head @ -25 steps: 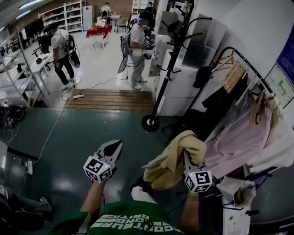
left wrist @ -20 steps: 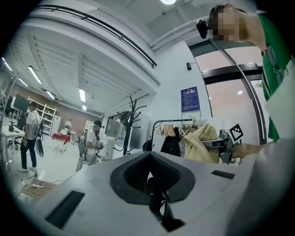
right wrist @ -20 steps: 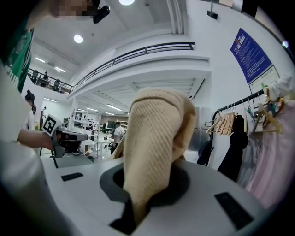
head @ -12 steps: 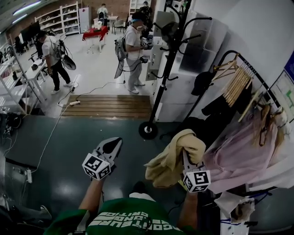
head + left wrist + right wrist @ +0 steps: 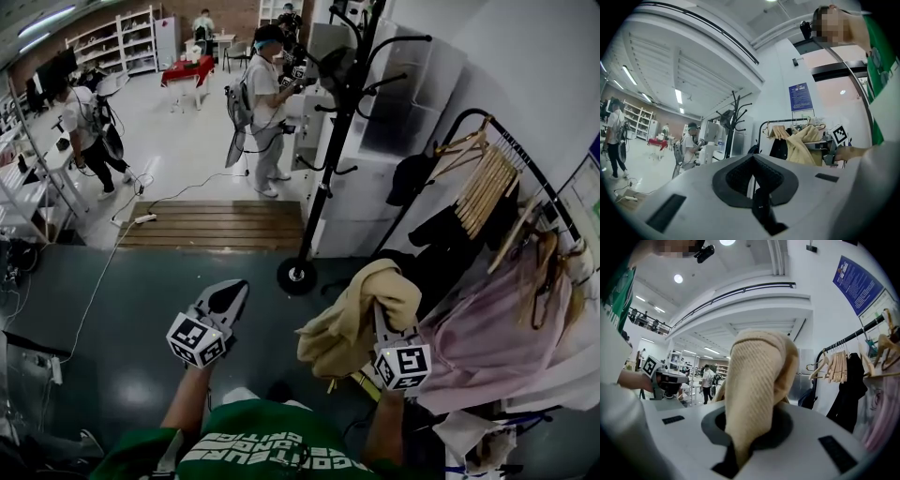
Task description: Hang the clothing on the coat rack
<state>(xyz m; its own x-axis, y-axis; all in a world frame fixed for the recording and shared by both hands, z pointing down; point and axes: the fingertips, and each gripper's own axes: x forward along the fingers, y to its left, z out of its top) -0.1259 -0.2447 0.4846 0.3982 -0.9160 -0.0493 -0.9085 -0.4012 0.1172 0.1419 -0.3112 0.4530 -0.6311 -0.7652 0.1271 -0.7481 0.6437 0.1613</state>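
Nearest us, our right tongs (image 5: 382, 323) pinched the beige knit garment (image 5: 361, 314). Its fabric bunched up out of the jaws and drooped to their left, hanging in the air above the dark floor (image 5: 141, 300). Our left tongs (image 5: 228, 298), off to the left and apart from the cloth, were pressed together with nothing between them. Just right of the garment a pink piece (image 5: 487, 328) hung from the clothes rail (image 5: 497, 127), with wooden hangers (image 5: 487, 173) higher along it. Ahead of both tongs the black coat rack (image 5: 330, 150) stood upright on its round base beside a wooden platform (image 5: 211, 225), and the garment was well apart from it. Farther off, a person (image 5: 262, 112) with a backpack stood on the pale floor.
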